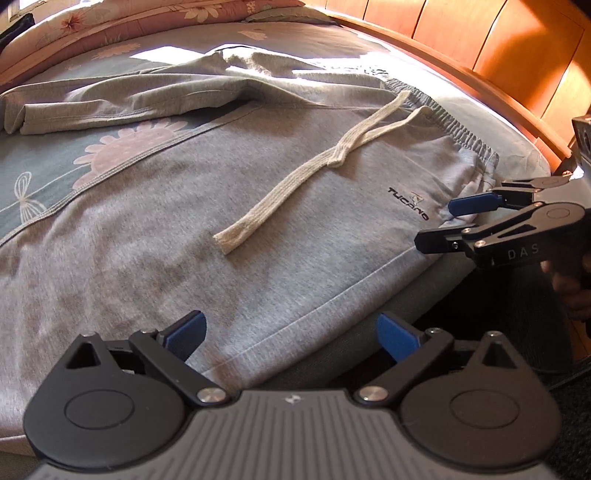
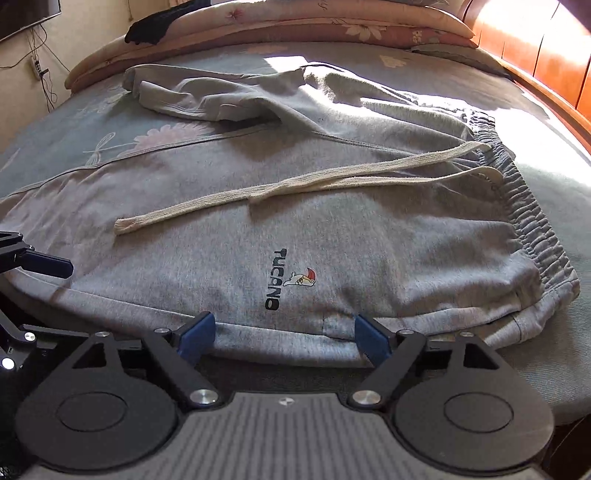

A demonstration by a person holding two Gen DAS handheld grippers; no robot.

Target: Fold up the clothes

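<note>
Along the near edge of the bed (image 2: 554, 376) lie grey sweatpants (image 2: 332, 236), spread flat with the elastic waistband (image 2: 532, 206) toward the right side by the wooden bed frame (image 1: 498, 48), and one leg crumpled further back toward the pillows (image 2: 332, 22). Cream drawstring (image 2: 258, 195) trails loose across the front, just above the TUCANO logo (image 2: 280, 278). Left gripper (image 1: 291, 336) hovers over the pants' side seam at the near edge, blue fingers spread wide, nothing in them. Right gripper (image 2: 284, 338) is just at that same edge below the logo, also gaping wide and holding nothing. Floral sheet (image 1: 55, 173) shows between the two legs.
</note>
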